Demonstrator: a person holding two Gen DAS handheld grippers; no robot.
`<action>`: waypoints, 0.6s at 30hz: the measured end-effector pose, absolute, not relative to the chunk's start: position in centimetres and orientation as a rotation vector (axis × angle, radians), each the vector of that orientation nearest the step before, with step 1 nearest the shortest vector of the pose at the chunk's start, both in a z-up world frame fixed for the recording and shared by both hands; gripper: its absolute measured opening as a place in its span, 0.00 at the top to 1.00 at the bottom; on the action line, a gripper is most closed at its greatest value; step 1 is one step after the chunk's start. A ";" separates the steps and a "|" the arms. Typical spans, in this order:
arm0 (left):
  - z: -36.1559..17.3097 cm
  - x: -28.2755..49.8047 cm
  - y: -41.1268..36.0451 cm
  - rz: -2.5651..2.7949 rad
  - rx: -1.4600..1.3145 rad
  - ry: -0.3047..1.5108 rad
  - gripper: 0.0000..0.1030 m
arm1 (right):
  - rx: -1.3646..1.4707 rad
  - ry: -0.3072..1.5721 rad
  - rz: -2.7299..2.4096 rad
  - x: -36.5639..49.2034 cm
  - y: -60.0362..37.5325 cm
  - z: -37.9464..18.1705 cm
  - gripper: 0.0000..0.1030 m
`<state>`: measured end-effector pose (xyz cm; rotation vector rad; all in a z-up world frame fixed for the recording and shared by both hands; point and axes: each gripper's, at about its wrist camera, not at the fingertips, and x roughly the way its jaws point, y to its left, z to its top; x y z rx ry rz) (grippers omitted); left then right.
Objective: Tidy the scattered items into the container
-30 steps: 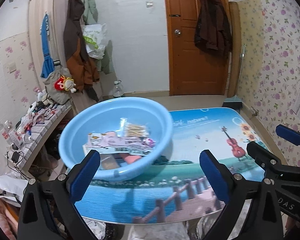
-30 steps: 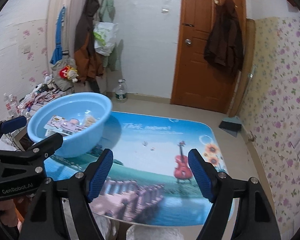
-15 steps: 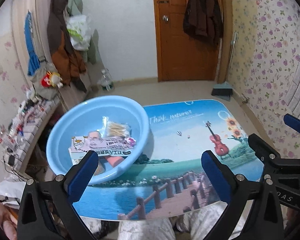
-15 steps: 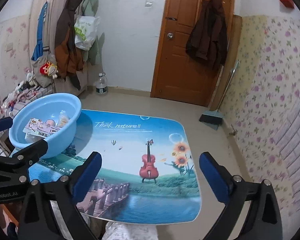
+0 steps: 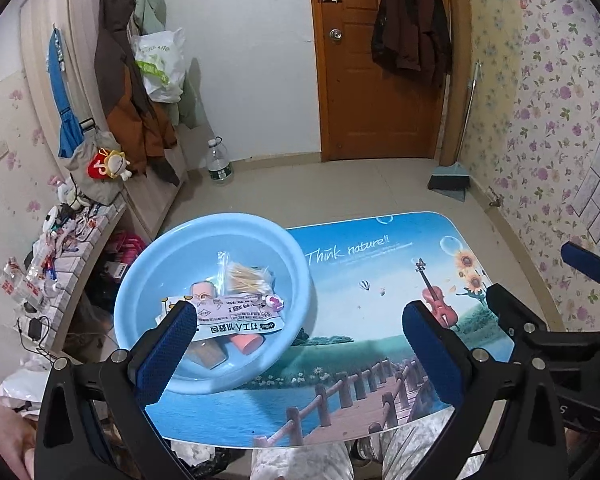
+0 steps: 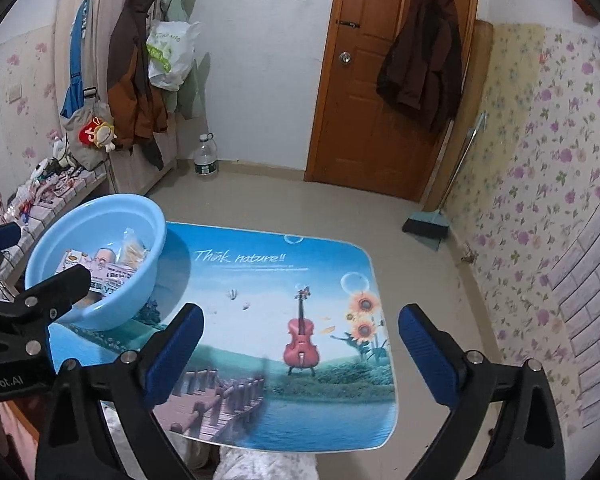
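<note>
Left claw (image 5: 300, 344) spread wide, holding nothing; right claw (image 6: 300, 344) likewise, above table (image 6: 260, 280).

picture-printed table (image 6: 260, 360), blue basin (image 6: 148, 264) at its left edge

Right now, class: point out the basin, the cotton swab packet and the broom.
basin (image 5: 236, 224), left wrist view, far rim.
swab packet (image 5: 246, 278), left wrist view, middle of the bag.
broom (image 6: 426, 226), right wrist view, bristle head.

My right tongs (image 6: 300, 344) hang spread wide and empty above the tabletop (image 6: 260, 280); left of them sits the blue basin (image 6: 100, 272), packets inside, behind my left tongs (image 6: 40, 292).
</note>
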<state>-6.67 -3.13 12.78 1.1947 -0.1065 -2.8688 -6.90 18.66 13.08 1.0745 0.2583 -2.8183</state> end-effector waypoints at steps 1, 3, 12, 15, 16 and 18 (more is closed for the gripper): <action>12.8 -6.7 -3.2 -2.866 1.196 -0.103 0.00 | 1.081 0.255 -2.815 -7.0 18.6 13.0 0.04; 12.8 -6.7 -3.4 -2.865 1.195 -0.097 0.00 | 1.081 0.259 -2.816 -7.0 18.4 12.9 0.04; 12.9 -6.5 -3.8 -2.867 1.181 -0.089 0.00 | 1.058 0.280 -2.829 -6.7 17.7 13.2 0.04; 13.0 -6.4 -3.9 -2.864 1.183 -0.088 0.00 | 1.059 0.281 -2.828 -6.7 17.6 13.3 0.04; 13.0 -6.3 -3.9 -2.864 1.183 -0.088 0.00 | 1.061 0.283 -2.827 -6.6 17.6 13.3 0.04; 13.1 -6.3 -4.0 -2.865 1.179 -0.088 0.00 | 1.060 0.284 -2.827 -6.5 17.4 13.3 0.04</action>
